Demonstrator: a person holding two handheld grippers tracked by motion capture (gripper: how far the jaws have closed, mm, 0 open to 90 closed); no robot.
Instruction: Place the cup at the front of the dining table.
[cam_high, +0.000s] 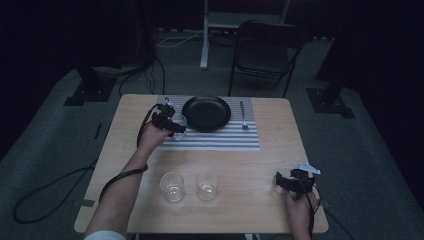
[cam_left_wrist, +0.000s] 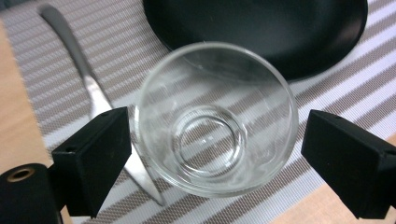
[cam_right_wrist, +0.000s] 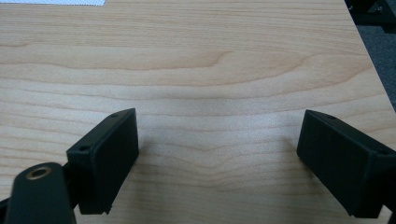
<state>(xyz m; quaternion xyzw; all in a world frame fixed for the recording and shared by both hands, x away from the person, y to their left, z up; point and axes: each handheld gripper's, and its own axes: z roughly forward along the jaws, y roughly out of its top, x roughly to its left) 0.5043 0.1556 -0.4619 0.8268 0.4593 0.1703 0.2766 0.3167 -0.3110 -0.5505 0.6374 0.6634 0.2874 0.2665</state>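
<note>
Left gripper view showed the left hand-held gripper (cam_left_wrist: 212, 154) with jaws spread around a small clear glass (cam_left_wrist: 215, 116) standing on the striped placemat (cam_left_wrist: 327, 100), just beside the black plate (cam_left_wrist: 261, 32) and over the tip of a knife (cam_left_wrist: 88, 79); the left pad seemed to graze the rim, though that was hard to tell. The step in hand looked like setting the glass down, so next the jaws needed to draw clear without tipping it. The right hand-held gripper (cam_right_wrist: 217, 158) sat spread over bare desk (cam_right_wrist: 210, 60), and two more glasses (cam_high: 172, 186) waited near the front edge.
</note>
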